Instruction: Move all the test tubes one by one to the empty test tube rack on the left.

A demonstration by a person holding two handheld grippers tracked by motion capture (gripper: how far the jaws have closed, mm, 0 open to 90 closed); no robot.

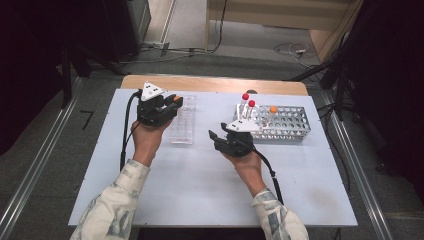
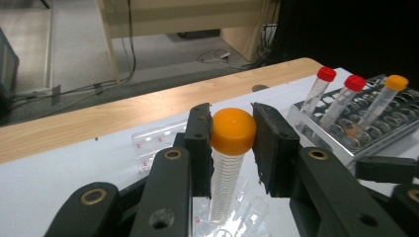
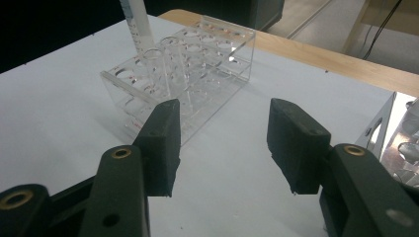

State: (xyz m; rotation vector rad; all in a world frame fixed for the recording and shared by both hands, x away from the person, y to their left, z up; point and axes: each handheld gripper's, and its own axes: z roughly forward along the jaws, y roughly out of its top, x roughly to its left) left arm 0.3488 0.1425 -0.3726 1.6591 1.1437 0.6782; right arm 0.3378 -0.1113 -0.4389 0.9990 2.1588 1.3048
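The left gripper [image 1: 172, 104] squeezes the orange cap of a see-through plastic tube with an orange cap [image 2: 230, 148]. The tube stands straight, its bottom down in the clear plastic rack with round holes [image 1: 181, 125] on the white table [image 1: 200, 185]. My guess is that it is going into a hole. Keep it straight, push down slowly, and let go only when it sits all the way in. The right gripper [image 1: 214, 135] waits open, holding nothing, between the clear rack and the silver metal rack with many holes [image 1: 290, 122]. It could hold the clear rack steady.
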